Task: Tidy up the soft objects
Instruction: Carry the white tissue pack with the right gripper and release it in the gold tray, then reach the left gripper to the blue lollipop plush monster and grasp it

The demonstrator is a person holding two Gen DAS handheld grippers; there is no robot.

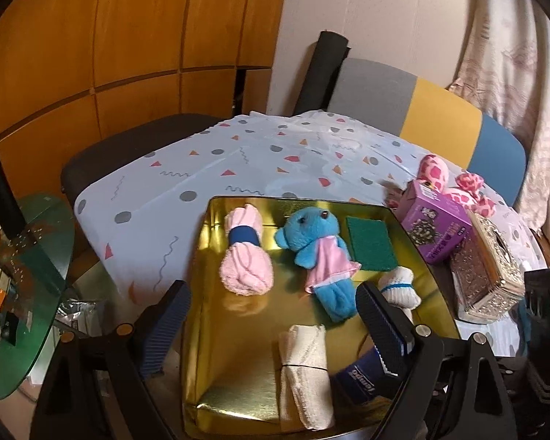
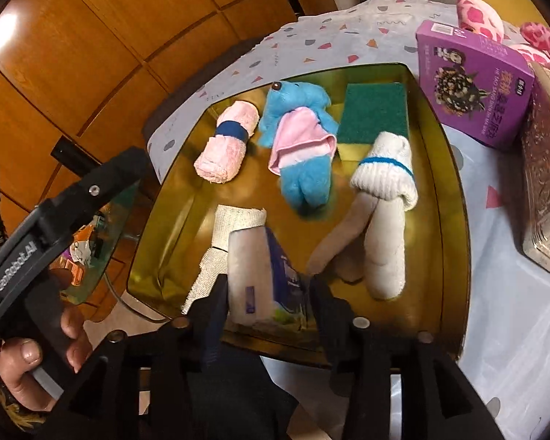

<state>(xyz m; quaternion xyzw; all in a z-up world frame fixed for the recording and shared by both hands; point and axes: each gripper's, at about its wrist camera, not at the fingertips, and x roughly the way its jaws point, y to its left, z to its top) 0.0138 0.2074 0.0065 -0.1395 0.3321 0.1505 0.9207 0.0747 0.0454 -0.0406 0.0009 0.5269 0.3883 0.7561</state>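
A gold tray (image 1: 238, 366) (image 2: 432, 256) on the patterned tablecloth holds a rolled pink towel (image 1: 245, 256) (image 2: 225, 143), a blue teddy bear (image 1: 315, 249) (image 2: 300, 139) in a pink dress, a green sponge (image 1: 372, 244) (image 2: 374, 113), a white sock (image 1: 399, 286) (image 2: 381, 190) and a cream bandage roll (image 1: 304, 370) (image 2: 234, 220). My right gripper (image 2: 267, 304) is at the tray's near edge. A tissue pack (image 2: 260, 275) (image 1: 359, 377) stands between its parted fingers, which do not squeeze it. My left gripper (image 1: 275, 330) hangs wide open above the bandage roll, holding nothing.
At the tray's right stand a purple box (image 1: 436, 227) (image 2: 476, 84) and an ornate tissue box (image 1: 491, 275) (image 2: 546, 190), with a pink spotted plush (image 1: 451, 183) (image 2: 480, 11) behind. A green glass side table (image 1: 29, 275) is on the left. A hand (image 2: 25, 355) holds the left gripper.
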